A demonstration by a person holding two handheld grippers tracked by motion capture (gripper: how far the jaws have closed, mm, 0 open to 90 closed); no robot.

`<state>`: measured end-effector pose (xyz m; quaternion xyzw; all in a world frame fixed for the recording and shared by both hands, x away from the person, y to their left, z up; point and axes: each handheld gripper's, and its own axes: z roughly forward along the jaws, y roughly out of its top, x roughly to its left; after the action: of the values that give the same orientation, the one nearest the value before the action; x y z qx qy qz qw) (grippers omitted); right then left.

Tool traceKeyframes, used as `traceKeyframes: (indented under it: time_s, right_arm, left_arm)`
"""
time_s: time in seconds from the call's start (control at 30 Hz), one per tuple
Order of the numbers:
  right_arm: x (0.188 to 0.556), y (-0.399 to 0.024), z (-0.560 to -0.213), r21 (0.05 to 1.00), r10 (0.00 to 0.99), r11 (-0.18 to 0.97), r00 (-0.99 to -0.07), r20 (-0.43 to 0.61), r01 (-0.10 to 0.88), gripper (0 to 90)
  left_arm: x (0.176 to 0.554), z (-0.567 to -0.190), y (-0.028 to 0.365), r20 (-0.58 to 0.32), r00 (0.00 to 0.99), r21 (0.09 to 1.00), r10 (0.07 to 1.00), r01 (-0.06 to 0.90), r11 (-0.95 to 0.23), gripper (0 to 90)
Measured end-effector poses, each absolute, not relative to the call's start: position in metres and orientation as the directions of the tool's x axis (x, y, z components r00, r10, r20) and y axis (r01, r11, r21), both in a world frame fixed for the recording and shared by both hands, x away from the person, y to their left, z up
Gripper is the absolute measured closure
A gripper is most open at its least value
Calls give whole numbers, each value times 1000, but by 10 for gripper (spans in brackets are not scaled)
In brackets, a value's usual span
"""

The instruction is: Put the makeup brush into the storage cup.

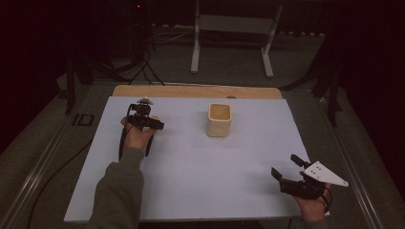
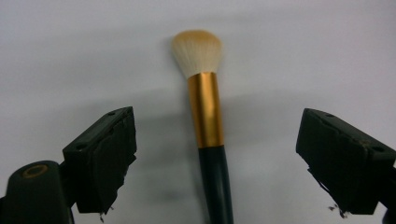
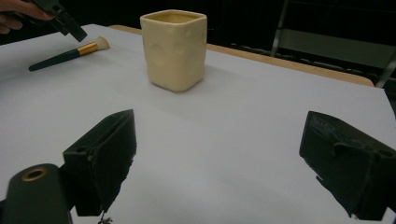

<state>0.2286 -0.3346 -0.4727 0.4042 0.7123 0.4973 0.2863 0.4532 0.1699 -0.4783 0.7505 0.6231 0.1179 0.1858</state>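
This looks like a lab or recording room set up for tests, not a home. A table (image 1: 200, 90) with a wooden edge carries a plain pale sheet (image 1: 191, 162) as a work surface. The room around it is dark, with grey carpet floor (image 1: 229, 67). At the far side stands a white metal frame (image 1: 234, 28) on legs, and black cables (image 1: 143, 67) run across the floor at far left.

The high view sits above the person's side, looking forward and down over the whole white table (image 1: 191, 176). The left gripper view points pretty much straight down, close over the brush (image 2: 207, 112). The right gripper view looks low and level across the table, catching that same brush (image 3: 65, 55) plus the cup (image 3: 173, 49), which the high view has too (image 1: 219, 120).
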Motion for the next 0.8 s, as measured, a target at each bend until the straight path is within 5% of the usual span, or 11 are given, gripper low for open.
traceKeyframes:
  time_s: [0.43, 0.8]
  right_arm:
    - [229, -335, -473, 941, 861, 173, -509, -1, 291, 109]
    - [229, -335, -473, 940, 860, 175, -511, -1, 292, 109]
  left_arm:
    - [459, -491, 168, -32, 192, 370, 981, 914, -167, 195]
    - [465, -497, 171, -50, 205, 335, 977, 925, -177, 424]
